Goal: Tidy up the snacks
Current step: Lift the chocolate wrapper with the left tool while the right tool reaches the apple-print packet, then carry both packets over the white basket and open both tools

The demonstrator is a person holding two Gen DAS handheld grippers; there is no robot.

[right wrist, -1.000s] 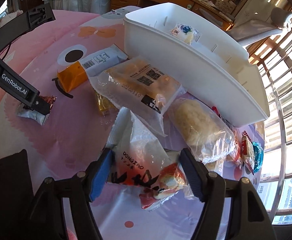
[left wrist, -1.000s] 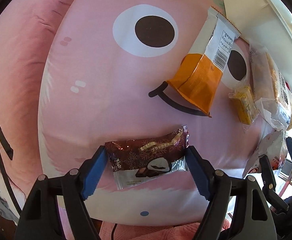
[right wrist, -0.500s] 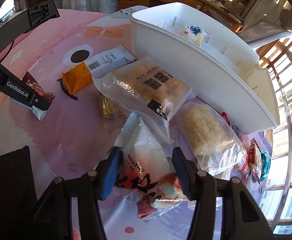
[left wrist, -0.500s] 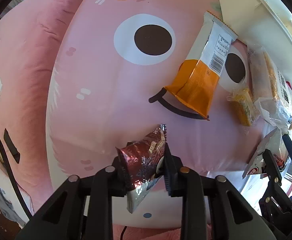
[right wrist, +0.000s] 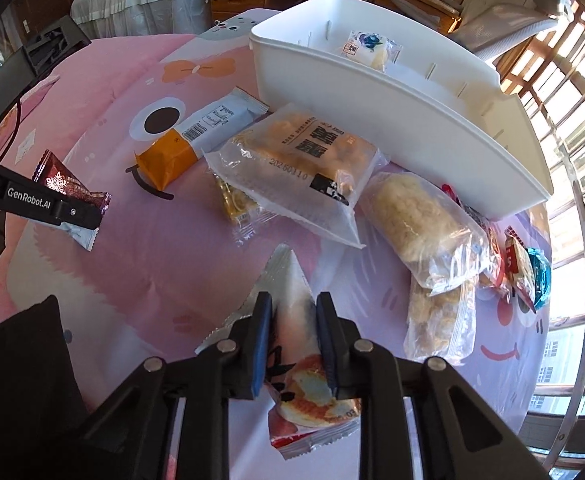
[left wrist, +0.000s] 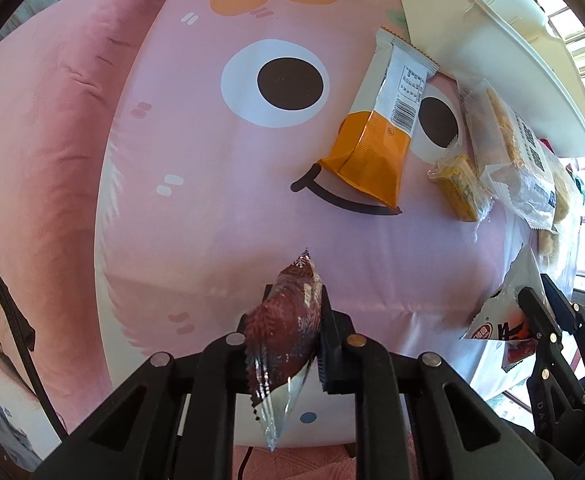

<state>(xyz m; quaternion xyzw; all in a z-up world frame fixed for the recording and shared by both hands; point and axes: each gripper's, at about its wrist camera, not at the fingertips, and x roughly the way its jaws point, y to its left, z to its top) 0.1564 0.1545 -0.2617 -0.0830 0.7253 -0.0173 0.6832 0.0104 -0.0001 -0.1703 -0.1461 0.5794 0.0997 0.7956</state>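
Left tongs (left wrist: 288,324) pinch the brown wrapper (left wrist: 288,320); right tongs (right wrist: 292,332), closing, pinch the white packet (right wrist: 296,344); the bin (right wrist: 372,116) lies beyond, nearer the right.

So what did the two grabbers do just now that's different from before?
The left gripper closed on the brown chocolate wrapper, crumpling and lifting it. The right gripper has just been closing, squeezing the white snack bag. The other snacks and the white bin stayed put.
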